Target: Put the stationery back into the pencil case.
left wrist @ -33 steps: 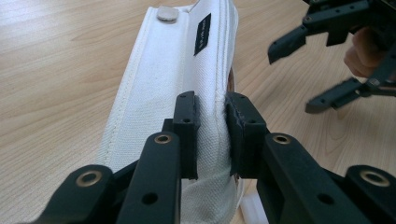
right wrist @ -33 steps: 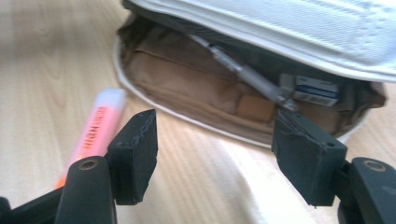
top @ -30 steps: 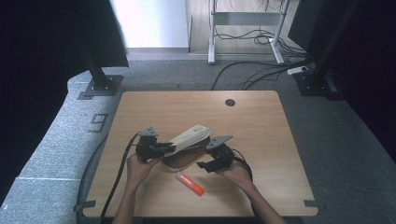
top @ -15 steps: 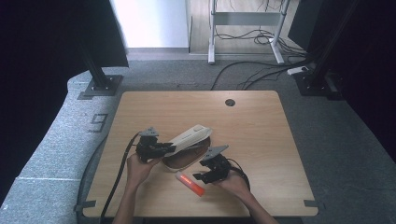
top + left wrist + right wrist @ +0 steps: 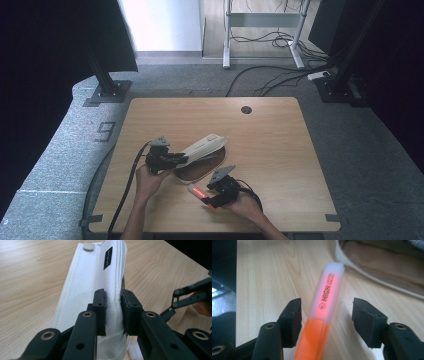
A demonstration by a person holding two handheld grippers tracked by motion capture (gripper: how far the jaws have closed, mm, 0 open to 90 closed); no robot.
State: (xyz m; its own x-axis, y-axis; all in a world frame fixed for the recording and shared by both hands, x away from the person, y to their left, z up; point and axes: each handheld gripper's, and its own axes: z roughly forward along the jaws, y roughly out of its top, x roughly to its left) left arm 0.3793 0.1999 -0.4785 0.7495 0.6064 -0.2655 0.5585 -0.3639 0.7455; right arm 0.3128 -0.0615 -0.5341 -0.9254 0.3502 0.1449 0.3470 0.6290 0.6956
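Observation:
A white fabric pencil case [image 5: 205, 145] lies open on the wooden table [image 5: 280, 150], with its lid lifted over the brown inside [image 5: 197, 170]. My left gripper [image 5: 177, 159] is shut on the lid's edge. In the left gripper view the pads [image 5: 100, 305] pinch the white cloth [image 5: 85, 290]. An orange highlighter [image 5: 197, 191] lies flat just in front of the case. My right gripper [image 5: 207, 197] is low over it, and its jaws have just been closing. In the right gripper view the highlighter [image 5: 325, 300] lies between the pads [image 5: 292, 315], with a gap left on the right side.
A round cable hole [image 5: 246, 109] sits near the table's far edge. Beyond the table are grey floor mats, a metal stand [image 5: 260, 30] and loose cables [image 5: 280, 75]. The right gripper's linkage [image 5: 190, 295] shows at the right edge of the left gripper view.
My right gripper has moved down and towards the near edge, coming over the highlighter with its jaws narrower. The left gripper and the lifted lid have stayed put.

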